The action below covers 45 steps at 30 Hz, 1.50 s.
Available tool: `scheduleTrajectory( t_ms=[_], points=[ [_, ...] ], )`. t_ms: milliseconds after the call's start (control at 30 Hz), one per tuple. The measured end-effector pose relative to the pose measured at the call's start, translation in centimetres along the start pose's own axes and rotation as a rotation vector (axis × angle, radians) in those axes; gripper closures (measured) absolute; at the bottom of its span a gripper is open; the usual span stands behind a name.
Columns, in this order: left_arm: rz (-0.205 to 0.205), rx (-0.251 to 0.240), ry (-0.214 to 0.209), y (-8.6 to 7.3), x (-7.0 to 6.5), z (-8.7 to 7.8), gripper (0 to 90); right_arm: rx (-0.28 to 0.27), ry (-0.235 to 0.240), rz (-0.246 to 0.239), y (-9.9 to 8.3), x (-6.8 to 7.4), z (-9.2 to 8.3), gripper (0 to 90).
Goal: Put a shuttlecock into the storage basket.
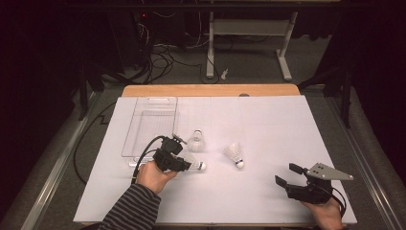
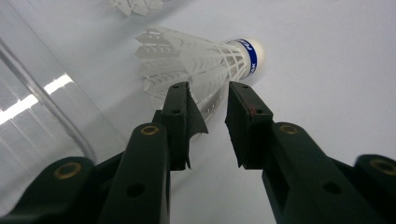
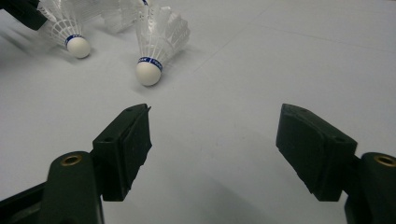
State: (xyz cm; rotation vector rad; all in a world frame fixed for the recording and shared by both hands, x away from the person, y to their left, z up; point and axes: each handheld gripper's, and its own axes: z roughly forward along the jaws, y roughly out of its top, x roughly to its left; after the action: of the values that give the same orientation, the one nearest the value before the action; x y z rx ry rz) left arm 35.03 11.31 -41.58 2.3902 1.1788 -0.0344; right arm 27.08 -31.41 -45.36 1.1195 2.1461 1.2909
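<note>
Three white shuttlecocks with blue-banded cork tips are on the white table sheet. One shuttlecock [image 1: 195, 166] [image 2: 201, 58] lies on its side, cork to the right. My left gripper [image 1: 184, 163] [image 2: 208, 100] is at its skirt, jaws partly closed, with the skirt's edge between the tips; I see no pad pressing on it. A second shuttlecock [image 1: 234, 154] [image 3: 159, 37] lies tilted in the middle. The third [image 1: 196, 140] stands on its skirt just behind the left gripper. My right gripper [image 1: 286, 174] [image 3: 215, 126] rests open near the front right, with nothing between its fingers.
A clear plastic tray [image 1: 125, 139] [image 2: 37, 107] lies at the back left, right beside the left gripper. The white sheet [image 1: 277, 124] covers the wooden table. Metal rails run along both sides, and cables and a desk frame stand on the floor behind.
</note>
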Motion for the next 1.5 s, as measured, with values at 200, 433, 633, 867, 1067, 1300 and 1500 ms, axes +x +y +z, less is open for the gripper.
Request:
scheduleTrajectory(
  t_ms=[200, 433, 633, 867, 1067, 1300, 1500],
  points=[
    [0.014, 0.005, -0.008, 0.0, -0.1, 0.1, 74.4, 0.001, 0.001, -0.002, 0.0, 0.0, 0.0, 26.9],
    [0.027, 0.006, -0.017, 0.0, -0.1, 0.0, 80.4, 0.001, 0.0, -0.001, 0.0, 0.0, 0.0, 26.9],
    [0.04, 0.008, -0.031, -0.1, -0.2, -0.1, 85.1, 0.003, 0.001, -0.001, 0.0, 0.0, 0.0, 26.9],
    [0.046, 0.003, -0.072, -0.1, -0.2, -0.2, 87.9, 0.004, 0.001, -0.003, 0.0, 0.0, 0.0, 26.9],
    [0.052, -0.001, -0.091, -0.1, -0.4, -0.4, 89.1, 0.004, 0.001, -0.003, 0.0, 0.0, 0.1, 26.9],
    [0.058, -0.008, -0.1, -0.3, -0.5, -0.7, 89.2, 0.005, 0.001, -0.003, 0.0, 0.0, 0.1, 26.9],
    [0.065, -0.024, -0.106, -0.5, -0.6, -1.2, 89.3, 0.005, 0.001, -0.003, 0.0, 0.0, 0.1, 26.9]
  ],
)
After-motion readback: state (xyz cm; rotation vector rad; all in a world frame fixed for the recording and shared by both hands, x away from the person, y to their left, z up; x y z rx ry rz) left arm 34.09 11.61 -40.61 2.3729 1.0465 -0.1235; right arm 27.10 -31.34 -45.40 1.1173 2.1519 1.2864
